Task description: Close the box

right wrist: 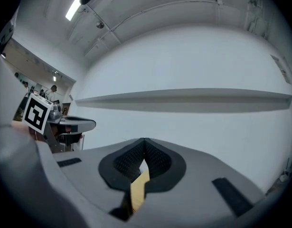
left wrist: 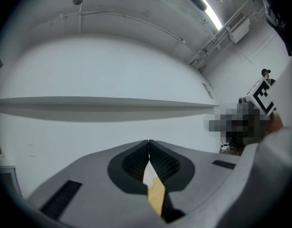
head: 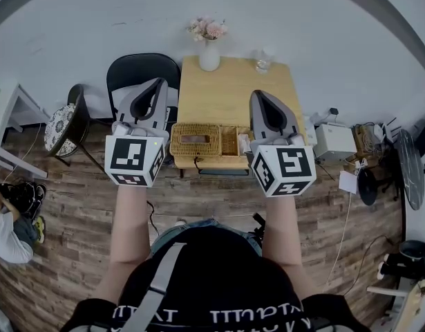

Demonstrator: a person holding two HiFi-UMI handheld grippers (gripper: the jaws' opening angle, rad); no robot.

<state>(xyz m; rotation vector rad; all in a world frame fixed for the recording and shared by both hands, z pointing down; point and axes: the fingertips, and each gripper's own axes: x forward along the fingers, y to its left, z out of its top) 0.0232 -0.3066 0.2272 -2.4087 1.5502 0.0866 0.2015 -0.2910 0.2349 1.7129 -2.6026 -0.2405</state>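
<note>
Setting: seen from above, a person stands on a wood-plank floor, facing a small wooden tabletop set against a pale wall.
Left side: the left tongs are held out roughly level. In the left gripper view their tips meet, closed on nothing (a sliver of tabletop shows below the tips).
Right side: the right tongs are also held out level, closed tip to tip and empty.
Box: the wicker box sits at the tabletop's near edge. In the head view it shows between the two tongs, and neither touches it. How its lid lies is too small to tell.
Far edge: a white vase holds pink flowers, and a glass stands to its right.
Left of tabletop: a black chair.
</note>
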